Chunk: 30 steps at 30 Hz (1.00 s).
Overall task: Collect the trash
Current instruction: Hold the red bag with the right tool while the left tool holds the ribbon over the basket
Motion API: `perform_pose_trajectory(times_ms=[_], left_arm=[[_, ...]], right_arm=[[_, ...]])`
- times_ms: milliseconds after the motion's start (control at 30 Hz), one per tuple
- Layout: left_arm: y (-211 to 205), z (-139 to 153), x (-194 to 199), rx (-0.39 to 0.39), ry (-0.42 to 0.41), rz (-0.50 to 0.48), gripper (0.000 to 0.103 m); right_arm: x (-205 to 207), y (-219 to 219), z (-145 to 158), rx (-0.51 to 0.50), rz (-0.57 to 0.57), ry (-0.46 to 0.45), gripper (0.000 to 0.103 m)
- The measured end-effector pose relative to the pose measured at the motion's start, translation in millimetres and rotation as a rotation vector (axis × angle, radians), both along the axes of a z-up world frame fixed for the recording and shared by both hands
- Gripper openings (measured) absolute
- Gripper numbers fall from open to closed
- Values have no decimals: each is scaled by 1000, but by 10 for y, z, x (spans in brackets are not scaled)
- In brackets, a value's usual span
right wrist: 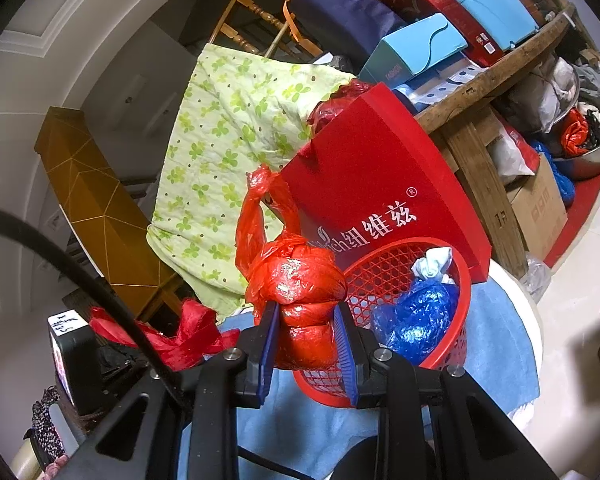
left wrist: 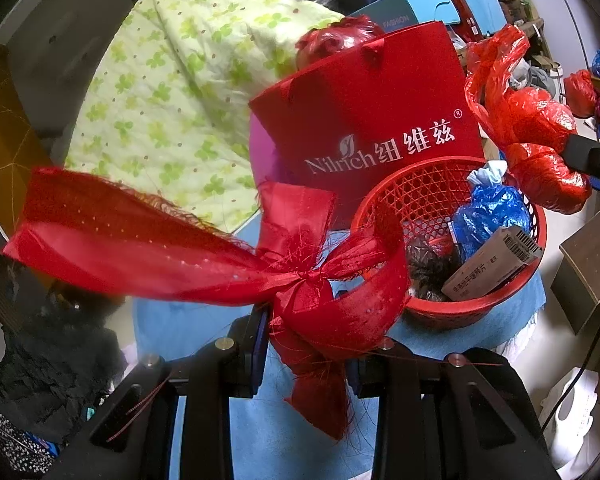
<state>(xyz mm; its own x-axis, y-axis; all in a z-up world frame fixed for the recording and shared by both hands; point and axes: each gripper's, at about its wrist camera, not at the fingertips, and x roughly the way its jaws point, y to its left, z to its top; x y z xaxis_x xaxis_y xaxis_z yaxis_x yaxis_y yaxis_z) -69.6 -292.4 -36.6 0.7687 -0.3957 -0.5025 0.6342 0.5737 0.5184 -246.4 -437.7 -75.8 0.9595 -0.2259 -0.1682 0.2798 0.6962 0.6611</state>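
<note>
My left gripper [left wrist: 308, 340] is shut on a frayed red ribbon bow [left wrist: 300, 276], held in the air just left of a red mesh basket [left wrist: 452, 312]. The basket holds a blue plastic bag [left wrist: 488, 212], a cardboard box [left wrist: 496, 260], a dark clump and pale tissue. My right gripper [right wrist: 306, 340] is shut on a knotted red plastic bag [right wrist: 300, 276], which hangs at the basket's [right wrist: 460, 280] left rim. In the left wrist view that bag [left wrist: 540, 152] sits above the basket's far right edge.
A red paper bag [left wrist: 372, 112] stands behind the basket, with a green clover quilt [left wrist: 172, 92] to its left. The basket rests on a blue cloth [right wrist: 500, 340]. A wooden table [right wrist: 480, 84] piled with boxes is at the right. A black cable [right wrist: 80, 268] crosses the left.
</note>
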Motion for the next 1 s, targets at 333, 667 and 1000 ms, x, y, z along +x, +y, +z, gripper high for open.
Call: perform_pose_trajectory(times_ms=[333, 667, 1000], left_arm=[[-22, -34, 33, -3, 11, 11, 34], [-33, -65, 83, -5, 25, 27, 34], [-32, -89, 134, -7, 37, 40, 34]], right_arm=[[46, -22, -6, 2, 8, 6, 30], [112, -54, -4, -1, 19, 14, 30], [176, -75, -8, -9, 31, 21, 30]])
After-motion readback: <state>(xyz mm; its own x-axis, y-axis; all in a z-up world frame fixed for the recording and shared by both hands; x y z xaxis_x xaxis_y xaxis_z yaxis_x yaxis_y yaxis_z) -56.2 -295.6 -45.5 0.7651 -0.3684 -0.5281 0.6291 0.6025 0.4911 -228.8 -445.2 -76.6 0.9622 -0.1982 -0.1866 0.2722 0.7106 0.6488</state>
